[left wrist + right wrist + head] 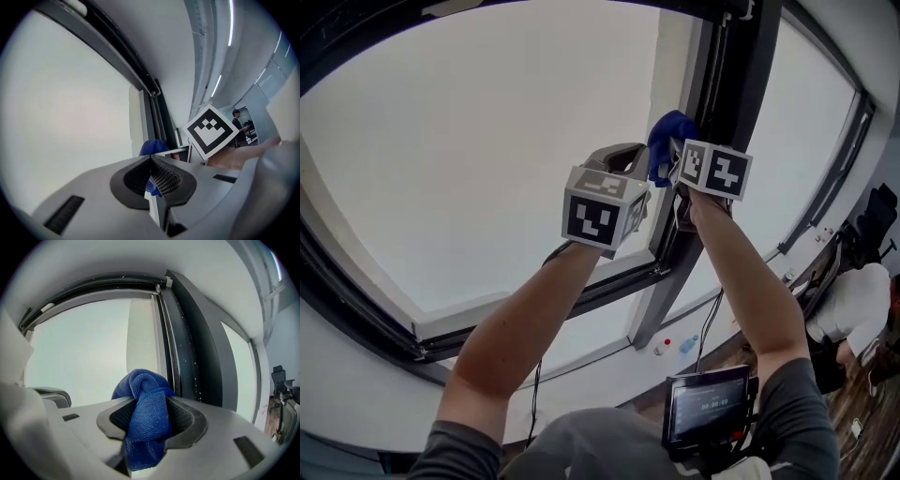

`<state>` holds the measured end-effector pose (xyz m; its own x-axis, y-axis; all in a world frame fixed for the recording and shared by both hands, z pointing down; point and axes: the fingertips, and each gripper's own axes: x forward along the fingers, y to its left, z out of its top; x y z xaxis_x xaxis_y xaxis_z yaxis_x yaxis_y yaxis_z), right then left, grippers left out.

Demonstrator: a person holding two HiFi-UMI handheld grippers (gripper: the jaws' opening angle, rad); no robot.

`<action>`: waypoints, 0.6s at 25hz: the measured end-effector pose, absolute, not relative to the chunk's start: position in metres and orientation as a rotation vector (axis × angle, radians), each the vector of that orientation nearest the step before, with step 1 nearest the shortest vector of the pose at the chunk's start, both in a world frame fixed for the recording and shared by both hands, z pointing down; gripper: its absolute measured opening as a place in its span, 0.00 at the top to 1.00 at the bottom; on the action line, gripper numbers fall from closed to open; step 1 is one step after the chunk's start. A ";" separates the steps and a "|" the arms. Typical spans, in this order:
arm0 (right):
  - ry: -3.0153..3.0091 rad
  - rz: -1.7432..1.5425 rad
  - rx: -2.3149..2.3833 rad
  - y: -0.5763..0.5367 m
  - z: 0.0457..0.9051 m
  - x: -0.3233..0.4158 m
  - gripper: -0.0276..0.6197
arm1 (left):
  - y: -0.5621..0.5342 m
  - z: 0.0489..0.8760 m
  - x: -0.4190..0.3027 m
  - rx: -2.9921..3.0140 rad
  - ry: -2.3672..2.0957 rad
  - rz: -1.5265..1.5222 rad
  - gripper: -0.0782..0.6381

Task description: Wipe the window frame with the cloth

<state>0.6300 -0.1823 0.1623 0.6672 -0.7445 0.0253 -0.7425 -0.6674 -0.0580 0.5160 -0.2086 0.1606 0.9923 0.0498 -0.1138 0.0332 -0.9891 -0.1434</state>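
Clamping the blue cloth [143,394] on a bunched fold, the right gripper [150,420] has its jaws closed tight, with a wad poking out ahead of the tips and a tail hanging below. The left gripper [152,173] sits just beside it, lower and to the left in the head view. Its jaws are drawn together with nothing between them; the blue seen past them is the cloth in the other gripper.

The cloth lies in the upper centre of the head view, against or just short of the dark upright of the window frame [190,348]; contact cannot be confirmed. To wipe well, I judge that the soft wad, not the hard tips, should press on the upright and run along its length in slow, overlapping strokes, since pale specks dot its dark face. A firm grip matters, as drag could pull the fold loose. The idle gripper is best held off the glass.

As for writing, the small screen [705,405] at the lower right of the head view shows figures too small to read. The cubes carry only black-and-white square markers, no words.
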 end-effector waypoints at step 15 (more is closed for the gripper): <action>1.256 -0.155 -2.915 -0.201 0.246 0.637 0.69 | -0.230 0.240 0.532 -3.051 -0.025 0.060 0.88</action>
<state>0.6367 -0.2008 0.2460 0.6828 -0.7232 0.1038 -0.7268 -0.6869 -0.0052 0.5324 -0.2297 0.2402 0.9991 0.0183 -0.0387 0.0147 -0.9959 -0.0898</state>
